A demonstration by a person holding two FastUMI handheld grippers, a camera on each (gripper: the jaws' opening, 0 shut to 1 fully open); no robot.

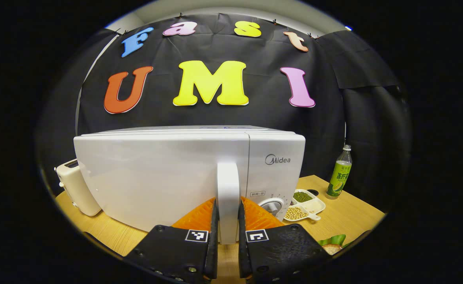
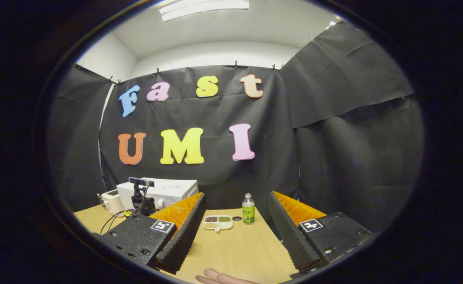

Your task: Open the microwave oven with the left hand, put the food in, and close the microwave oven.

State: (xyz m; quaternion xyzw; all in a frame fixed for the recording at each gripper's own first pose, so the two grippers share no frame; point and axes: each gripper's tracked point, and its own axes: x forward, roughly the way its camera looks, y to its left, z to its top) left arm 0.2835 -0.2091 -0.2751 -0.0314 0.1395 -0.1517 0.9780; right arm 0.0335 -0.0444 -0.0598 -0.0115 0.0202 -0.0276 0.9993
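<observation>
White box-shaped microwave oven (image 1: 168, 173) on the wooden table (image 1: 345, 217), door shut. Left gripper (image 1: 228, 221) clamped on its white vertical door handle (image 1: 228, 197), positioned to pull. Right gripper (image 2: 233, 232), fingers apart, waits right of the oven, holding nothing.

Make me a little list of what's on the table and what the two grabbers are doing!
left hand-held gripper: shut on the microwave handle
right hand-held gripper: open, holding nothing
microwave: door closed
toaster: left of microwave
snack tray: right of microwave
green bottle: upright, behind tray
table: wooden
</observation>
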